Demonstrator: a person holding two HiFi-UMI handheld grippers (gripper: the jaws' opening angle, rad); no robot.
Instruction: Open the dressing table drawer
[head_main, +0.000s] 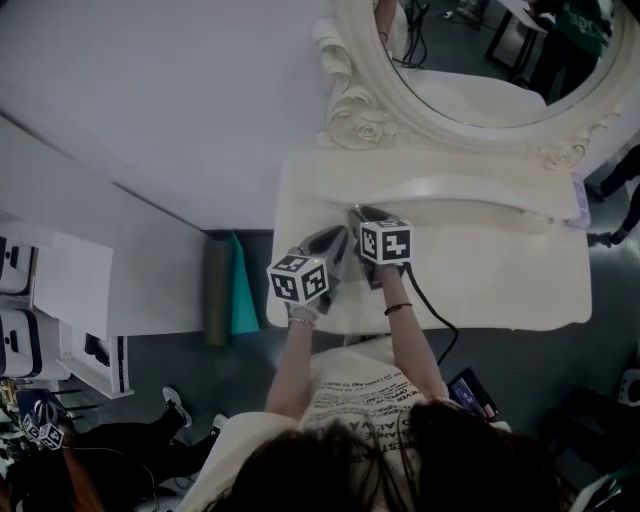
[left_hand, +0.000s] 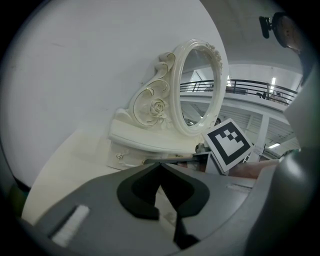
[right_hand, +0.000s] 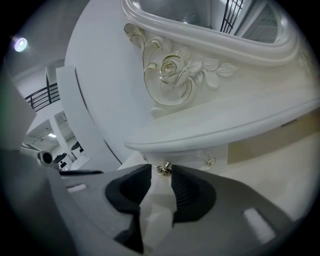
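Your left gripper (left_hand: 160, 164) has its dark pads pressed together at the tips with nothing between them. It hangs above the smooth cream-white top of the dressing table (head_main: 500, 280), aimed toward the oval cream-framed mirror (left_hand: 200, 85), and takes no part in the job.

Just beside it, your right gripper (right_hand: 160, 170) is spread wide. The small round brass knob (right_hand: 164, 168) sits right between its two ribbed pads. There is a sliver of space on either side, so you are around the knob but not pinching it.

That knob belongs to the little cream drawer front (right_hand: 175, 159), tucked under the curved raised shelf (right_hand: 225, 125) below the carved rose (right_hand: 170, 75). A second brass knob (right_hand: 212, 161) shows a little further right, under the same shelf.

As for progress, I cannot tell for sure whether the drawer has slid out at all. The knob between your pads looks slightly larger and nearer than its neighbour, which may mean the drawer is part-way out. No dark gap or drawer interior shows, though. If it is not yet open, what is left is to close on the knob and draw it straight toward you.
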